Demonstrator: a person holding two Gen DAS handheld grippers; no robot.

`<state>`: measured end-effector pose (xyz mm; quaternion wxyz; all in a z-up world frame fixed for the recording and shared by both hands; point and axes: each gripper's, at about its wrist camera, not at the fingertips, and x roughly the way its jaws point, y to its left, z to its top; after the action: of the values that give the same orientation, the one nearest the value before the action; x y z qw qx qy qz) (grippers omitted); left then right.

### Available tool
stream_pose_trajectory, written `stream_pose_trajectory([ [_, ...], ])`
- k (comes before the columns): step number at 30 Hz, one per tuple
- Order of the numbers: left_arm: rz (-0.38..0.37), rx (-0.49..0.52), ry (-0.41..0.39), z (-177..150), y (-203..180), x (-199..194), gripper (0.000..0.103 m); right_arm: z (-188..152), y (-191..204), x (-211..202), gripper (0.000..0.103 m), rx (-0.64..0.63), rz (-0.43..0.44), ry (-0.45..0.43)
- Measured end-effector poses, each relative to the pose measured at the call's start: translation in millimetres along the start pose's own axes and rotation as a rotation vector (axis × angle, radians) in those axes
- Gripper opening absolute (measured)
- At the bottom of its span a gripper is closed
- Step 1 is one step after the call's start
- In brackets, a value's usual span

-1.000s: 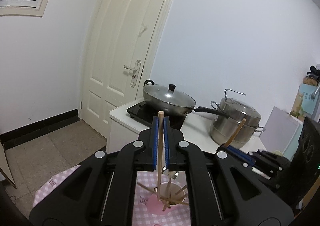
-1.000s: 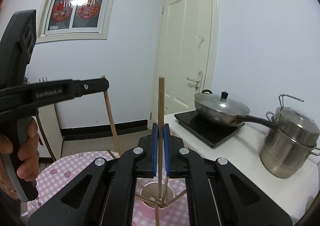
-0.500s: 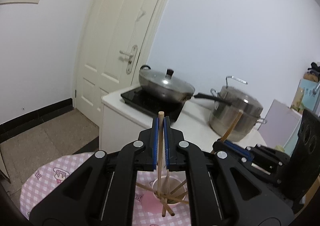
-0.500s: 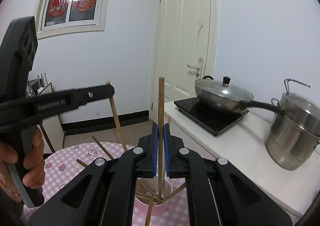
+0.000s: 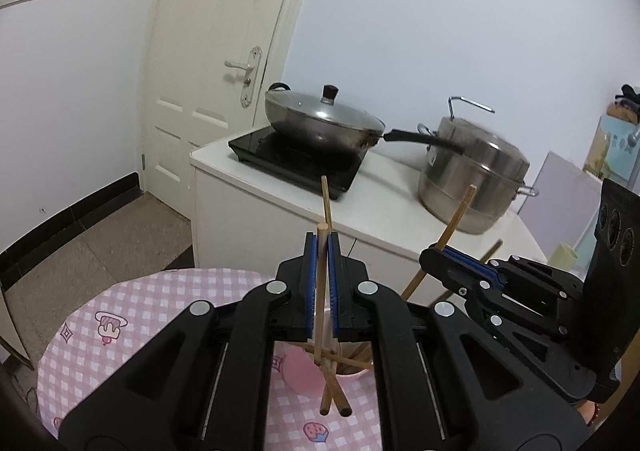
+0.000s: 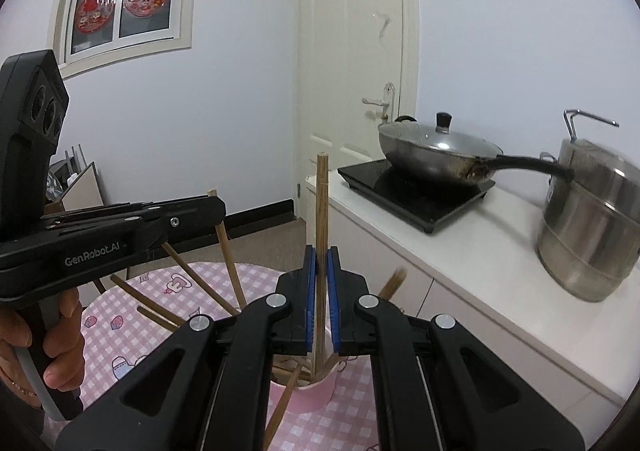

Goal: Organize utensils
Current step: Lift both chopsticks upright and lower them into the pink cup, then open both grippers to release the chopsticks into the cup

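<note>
Both grippers are clamped on slim, round wooden chopsticks held upright over a pink cup (image 6: 308, 391) on the pink checked tablecloth (image 5: 132, 311). The left gripper (image 5: 322, 251) pinches its chopstick (image 5: 320, 291) between blue ribbed pads, the lower end hanging over the cup's rim. The right gripper (image 6: 321, 263) pinches a longer chopstick (image 6: 321, 211) whose lower end dips inside the cup, among other sticks leaning crossed. Far right, a lidded steel wok (image 6: 436, 155) sits on a glossy black cooktop (image 6: 416, 191), beside a steel steamer pot (image 6: 592, 235).
</note>
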<state>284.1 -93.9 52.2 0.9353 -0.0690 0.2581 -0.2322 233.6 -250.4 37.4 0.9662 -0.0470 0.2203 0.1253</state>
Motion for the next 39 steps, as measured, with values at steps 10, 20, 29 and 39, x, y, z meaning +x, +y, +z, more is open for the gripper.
stream_pose_trajectory([
  [10, -0.019, 0.009, 0.042, -3.0, -3.4, 0.4, 0.007, -8.3, -5.5, -8.7, 0.008, 0.038, -0.002, -0.002],
  [20, -0.032, 0.035, 0.064, -5.7, -12.7, -10.4, 0.009, -10.5, -1.4, -29.4, 0.028, 0.045, -0.002, -0.029],
  [29, -0.004, 0.071, -0.012, -6.8, -24.5, -44.2, 0.056, -10.9, 6.8, -50.3, 0.033, 0.04, 0.003, -0.05],
  [39, 0.041, 0.081, -0.038, -23.1, -18.4, -83.9, 0.057, -20.5, 30.5, -78.7, 0.041, 0.018, 0.018, -0.077],
])
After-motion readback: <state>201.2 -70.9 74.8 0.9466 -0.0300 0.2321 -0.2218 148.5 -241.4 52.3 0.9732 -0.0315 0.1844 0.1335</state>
